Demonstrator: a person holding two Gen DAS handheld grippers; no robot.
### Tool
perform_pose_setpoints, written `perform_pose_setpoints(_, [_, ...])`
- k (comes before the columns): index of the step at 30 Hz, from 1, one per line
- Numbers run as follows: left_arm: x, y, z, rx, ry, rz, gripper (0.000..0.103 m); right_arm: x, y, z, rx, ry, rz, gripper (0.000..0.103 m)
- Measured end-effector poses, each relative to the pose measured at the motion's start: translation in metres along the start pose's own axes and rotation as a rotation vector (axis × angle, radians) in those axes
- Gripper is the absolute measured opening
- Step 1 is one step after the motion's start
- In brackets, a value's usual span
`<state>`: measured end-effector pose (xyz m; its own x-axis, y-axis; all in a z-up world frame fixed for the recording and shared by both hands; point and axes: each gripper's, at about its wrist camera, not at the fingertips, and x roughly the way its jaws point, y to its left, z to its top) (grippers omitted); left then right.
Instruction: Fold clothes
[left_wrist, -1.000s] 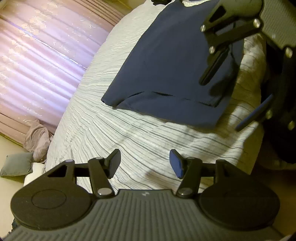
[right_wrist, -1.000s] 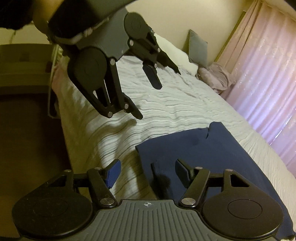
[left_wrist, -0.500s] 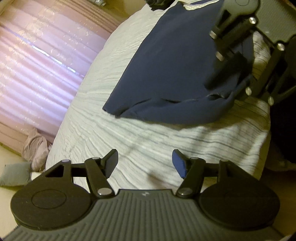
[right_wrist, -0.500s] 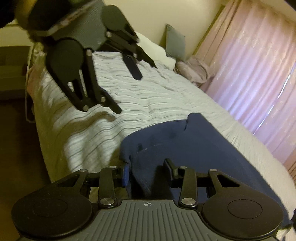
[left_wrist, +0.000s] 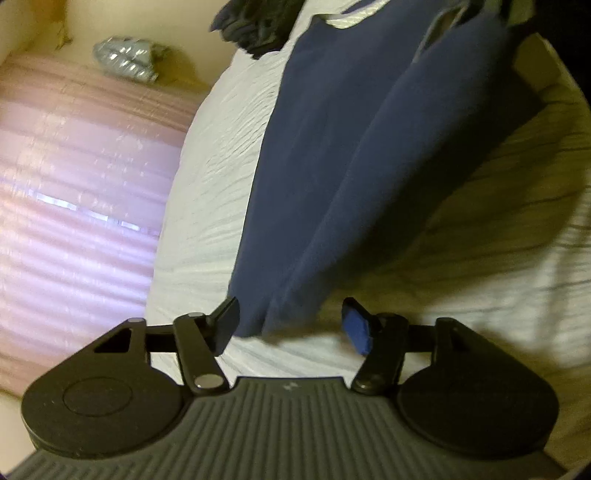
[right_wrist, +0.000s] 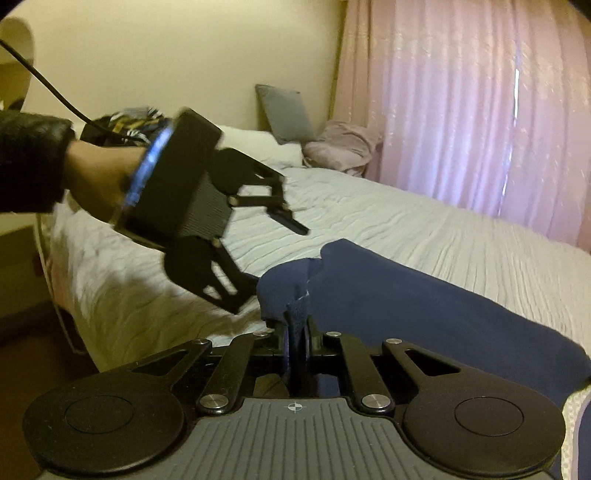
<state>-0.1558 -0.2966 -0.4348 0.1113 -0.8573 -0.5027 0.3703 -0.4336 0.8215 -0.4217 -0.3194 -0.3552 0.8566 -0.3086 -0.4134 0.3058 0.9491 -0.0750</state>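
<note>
A bed (right_wrist: 406, 221) with a ribbed white cover runs beside pink curtains (right_wrist: 461, 103). The right claw (right_wrist: 295, 341) is pressed together, pinching a raised corner of the navy garment (right_wrist: 406, 295), which trails off to its right. The left claw (left_wrist: 291, 321) is spread wide, the garment's near corner lying between its fingers (left_wrist: 356, 325). Whether they touch it is unclear.

My left gripper (right_wrist: 275, 243) is smeared with motion in the right wrist view, so I can't read its fingertips there. Beyond it, a patterned heap (right_wrist: 129, 122) is too blurred to name. The navy garment (left_wrist: 332, 155) runs off the top edge in the left wrist view, and a silvery lump (left_wrist: 123, 61) left of it is unreadable.
</note>
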Motion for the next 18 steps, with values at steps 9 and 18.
perform_pose_setpoints(9, [0.023, 0.033, 0.053, 0.092, -0.064, 0.044, 0.005, -0.044, -0.031, 0.009, 0.179, -0.082, 0.007, 0.006])
perform_pose_setpoints(18, [0.047, 0.026, 0.209, 0.269, -0.3, 0.041, 0.007, -0.152, -0.109, -0.032, 0.452, -0.182, -0.189, 0.006])
